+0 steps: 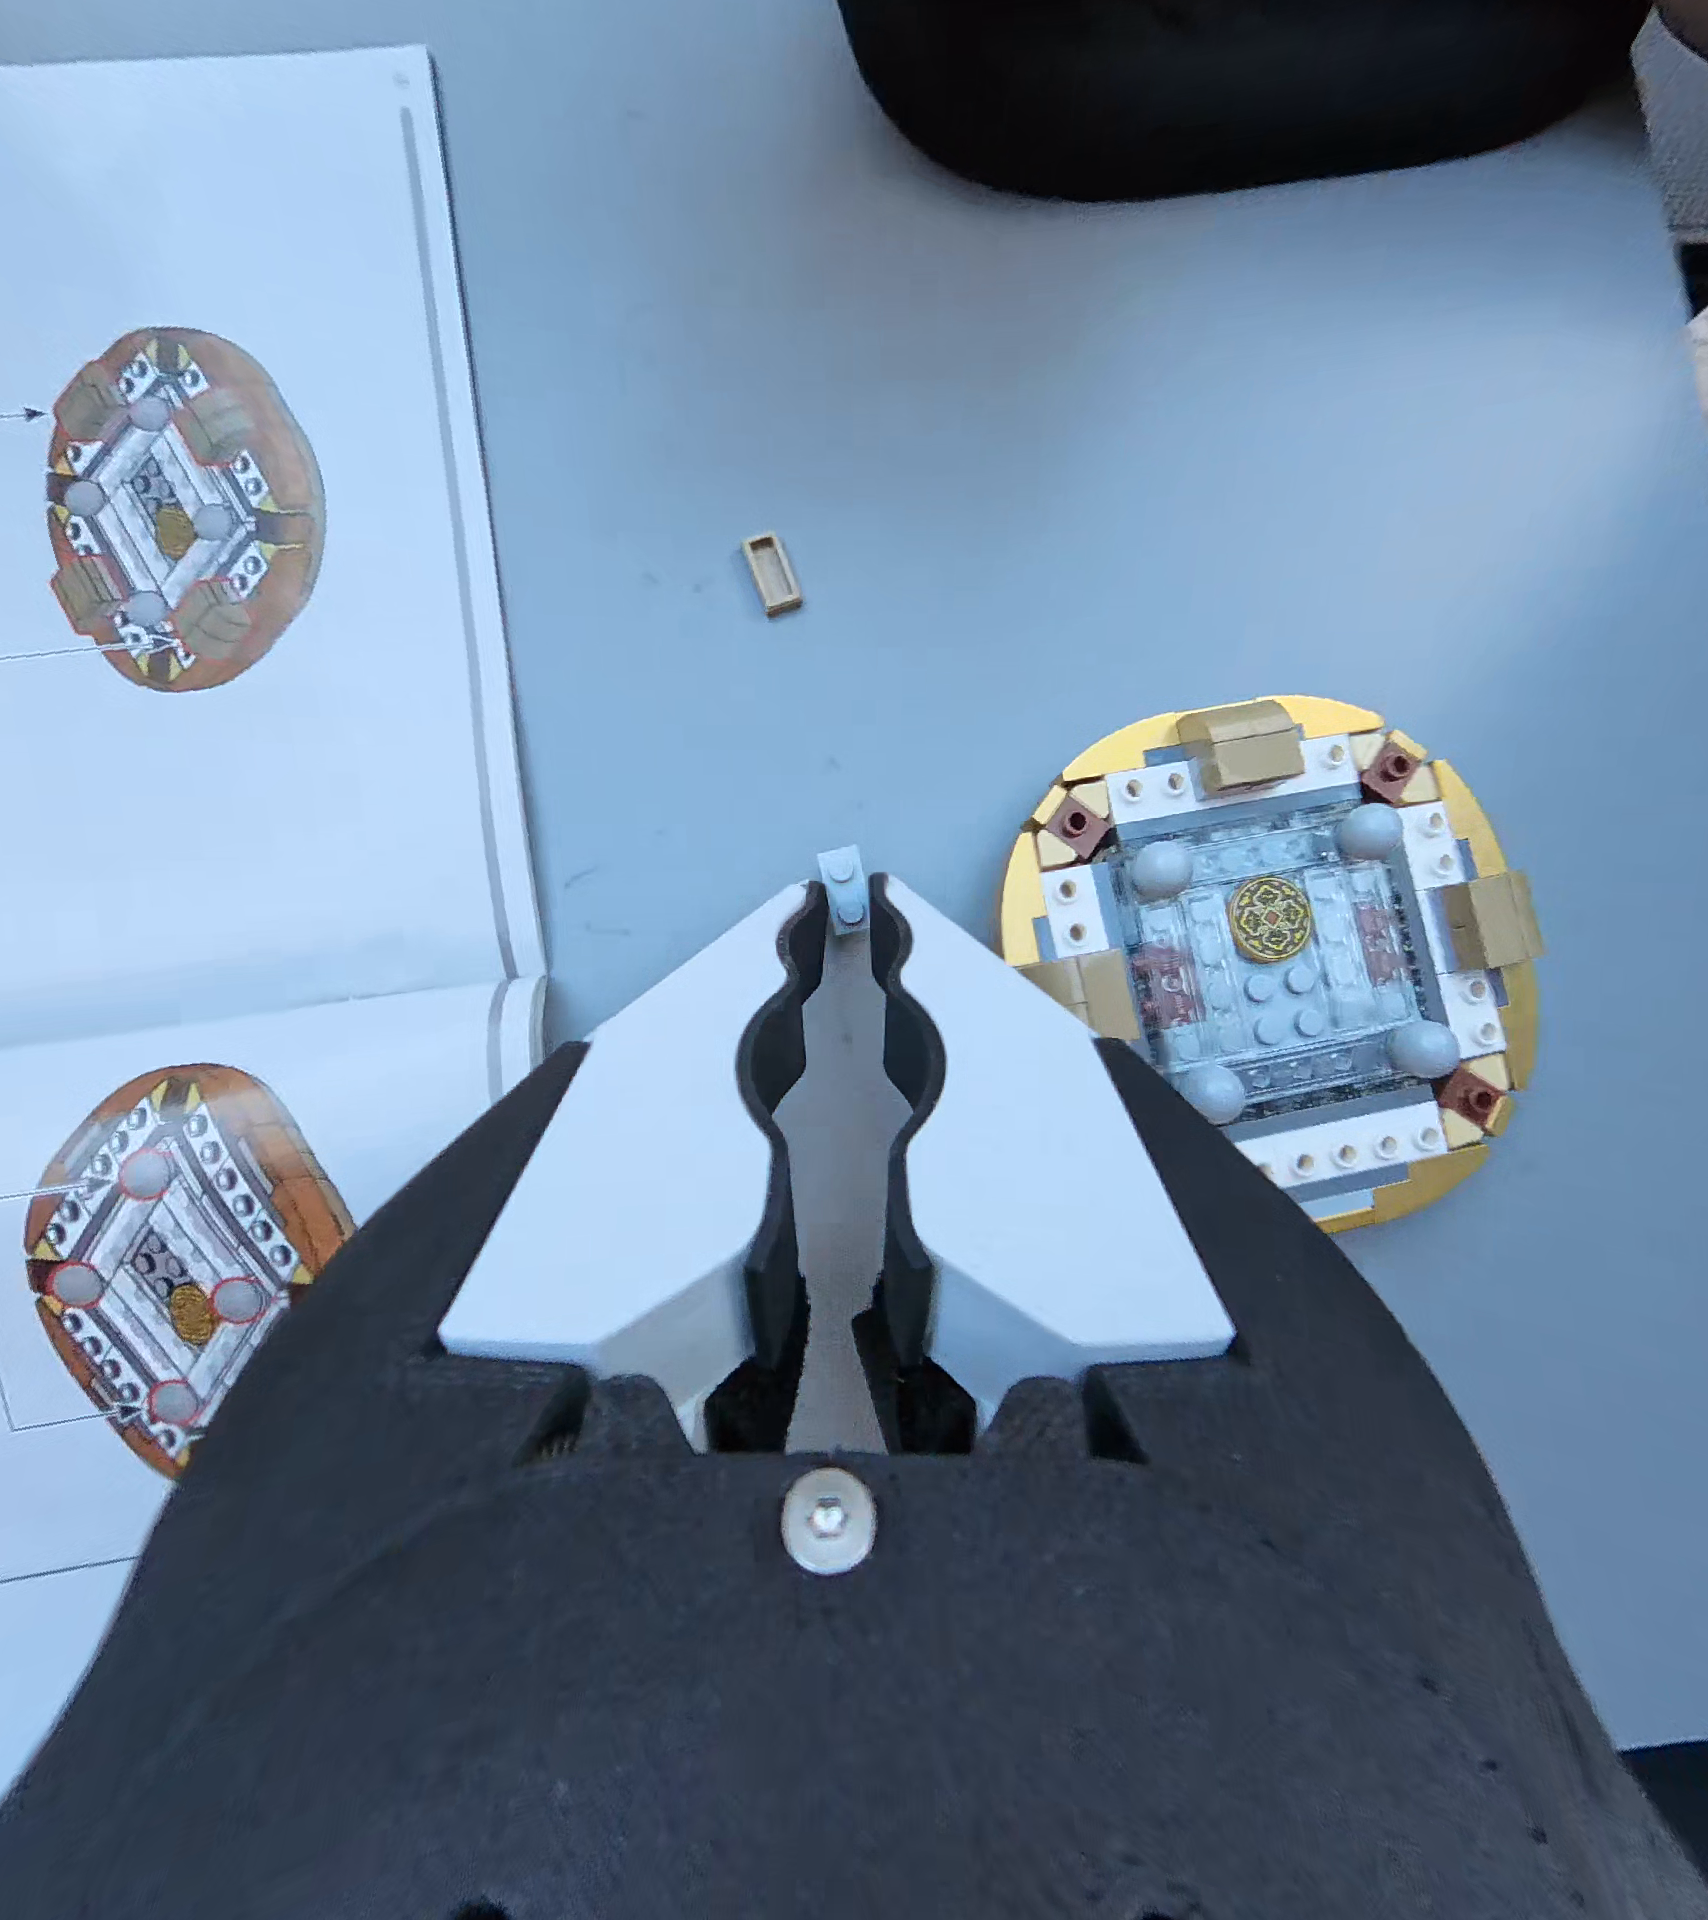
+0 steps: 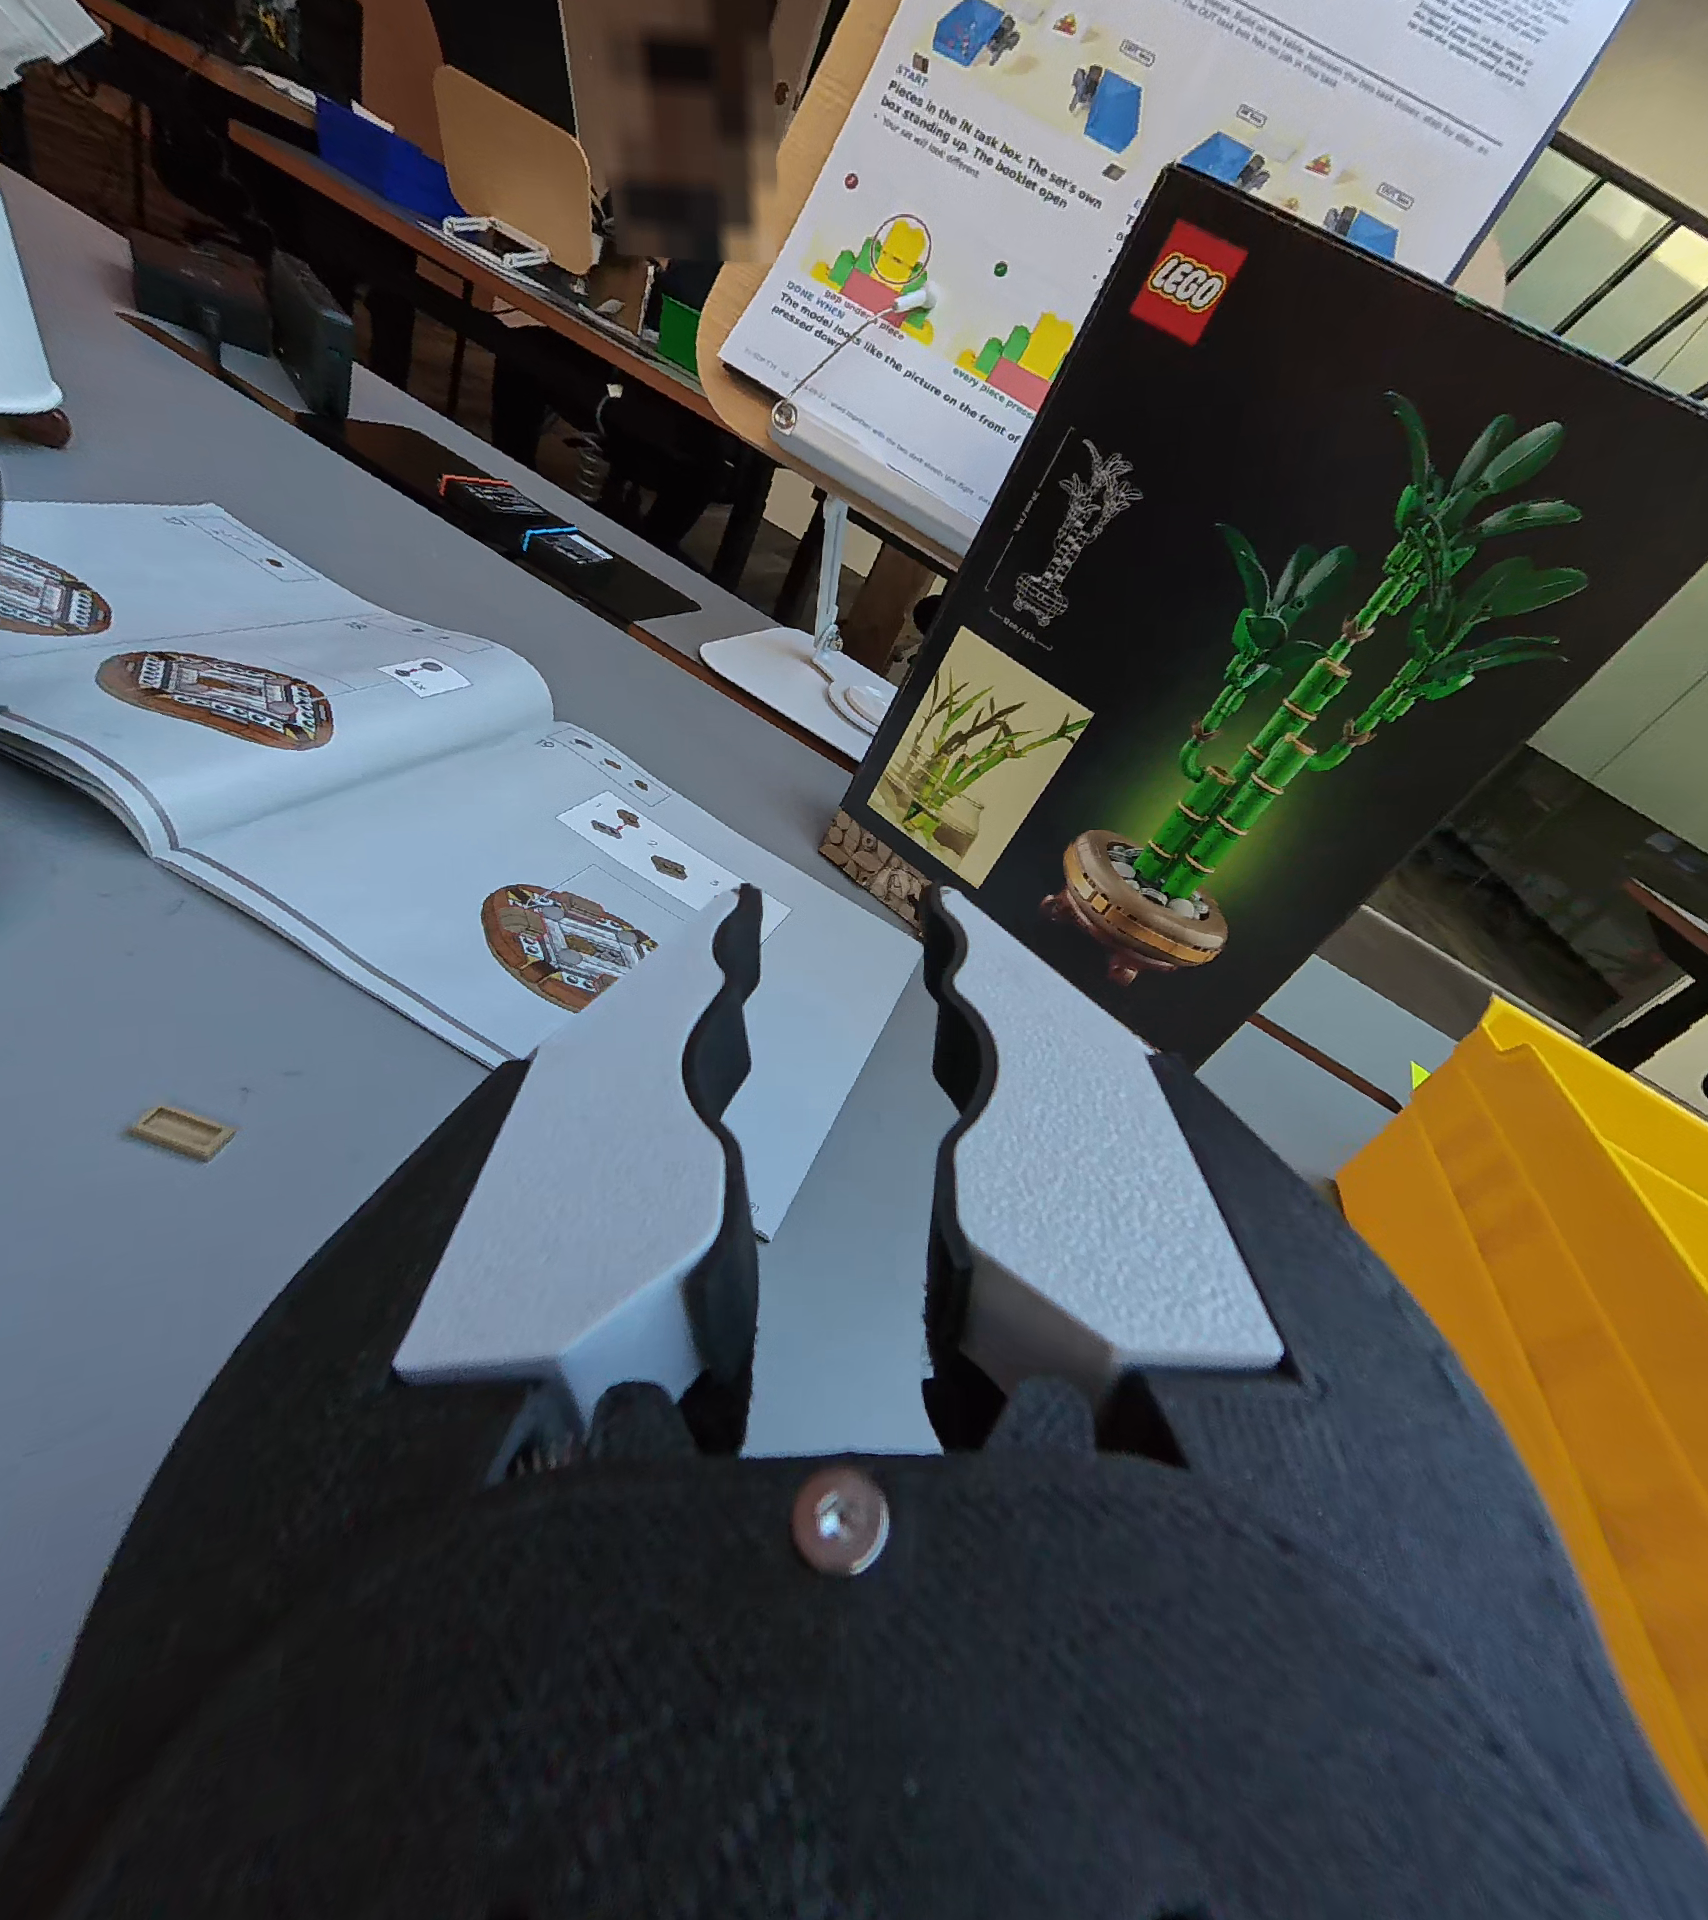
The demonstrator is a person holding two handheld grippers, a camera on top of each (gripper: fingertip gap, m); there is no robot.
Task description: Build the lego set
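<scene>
The left wrist view looks almost straight down at the grey table (image 1: 933,416) from close above, past the left gripper (image 1: 848,894) at the bottom of the picture. The open booklet (image 1: 185,520) lies at its left side and the round lego base (image 1: 1276,956) at its right.

The right wrist view sits low and looks out across the same table (image 2: 102,1299) — tilted, facing the standing box (image 2: 1349,623) and the room behind. The right gripper (image 2: 839,914) fills its lower part, and a yellow bin (image 2: 1608,1299) is near on its right.

Both views share the booklet (image 2: 310,748) and a small tan piece (image 1: 772,577) (image 2: 182,1132) on the table.
</scene>
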